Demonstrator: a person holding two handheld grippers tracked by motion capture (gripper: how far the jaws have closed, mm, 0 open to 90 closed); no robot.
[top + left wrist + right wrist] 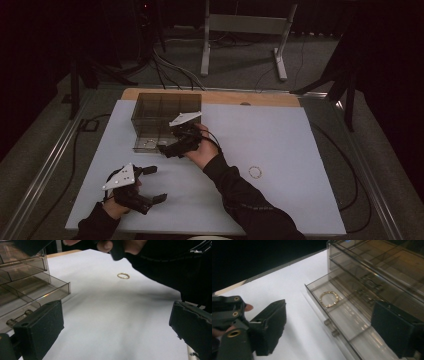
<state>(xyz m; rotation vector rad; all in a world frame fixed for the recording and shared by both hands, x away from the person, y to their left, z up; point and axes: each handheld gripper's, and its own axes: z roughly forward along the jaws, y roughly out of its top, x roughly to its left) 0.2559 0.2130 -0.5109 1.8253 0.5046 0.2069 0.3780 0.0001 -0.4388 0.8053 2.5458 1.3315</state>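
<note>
One gold ring (pixel 329 299) already lies in the open drawer (pixel 352 322); another ring (pixel 255 172) waits on the desk (pixel 300 150). Both the right tongs (pixel 170 148) and left tongs (pixel 152 184) are wide open and hold nothing. I think the right ones should back away slowly, without bumping the drawer, then pinch the other ring gently.

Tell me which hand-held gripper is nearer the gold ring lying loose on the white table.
The right hand-held gripper, though it is over at the open drawer, left of the ring. The left hand-held gripper sits farther left, near the table's front edge.
</note>
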